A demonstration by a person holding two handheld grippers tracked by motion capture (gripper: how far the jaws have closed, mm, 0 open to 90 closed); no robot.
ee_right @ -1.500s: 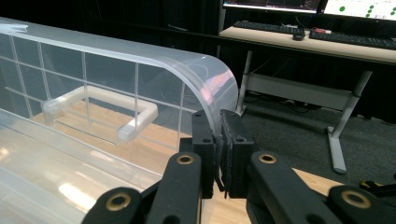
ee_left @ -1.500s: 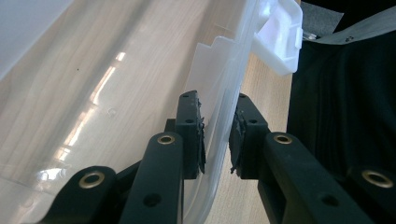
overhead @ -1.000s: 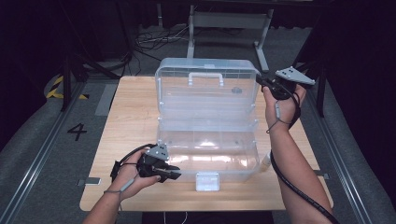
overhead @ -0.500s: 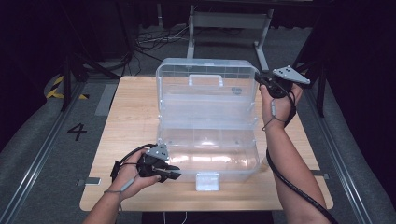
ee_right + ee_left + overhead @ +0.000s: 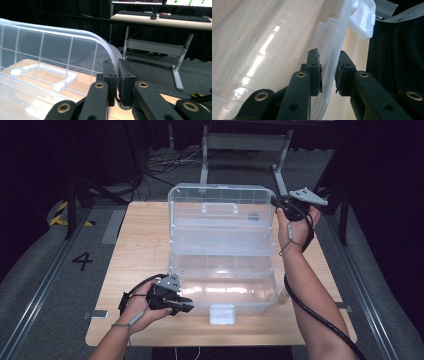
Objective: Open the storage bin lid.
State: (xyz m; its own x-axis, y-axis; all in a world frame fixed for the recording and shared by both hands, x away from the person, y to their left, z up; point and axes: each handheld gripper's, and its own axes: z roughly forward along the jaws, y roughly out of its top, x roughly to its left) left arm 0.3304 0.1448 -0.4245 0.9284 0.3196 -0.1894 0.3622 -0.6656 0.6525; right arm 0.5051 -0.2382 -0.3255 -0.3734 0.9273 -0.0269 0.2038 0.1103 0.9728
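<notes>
A clear plastic storage box (image 5: 222,292) stands on the wooden table (image 5: 140,245) with its lid (image 5: 220,227) swung up, nearly upright at the back. My left gripper (image 5: 187,307) sits at the box's front left corner. In the left gripper view its jaws (image 5: 329,75) straddle the front wall (image 5: 287,37), pads pressed on it. My right gripper (image 5: 274,200) is at the lid's top right corner. Seen from the right gripper view, it (image 5: 117,80) is shut on the lid's curved rim (image 5: 100,45).
A white latch (image 5: 222,314) hangs at the front middle of the box, also seen as the latch (image 5: 363,18). A carry handle (image 5: 220,209) is moulded on the lid. A desk frame (image 5: 245,142) stands beyond the table. The floor carries a "4" marking (image 5: 82,261).
</notes>
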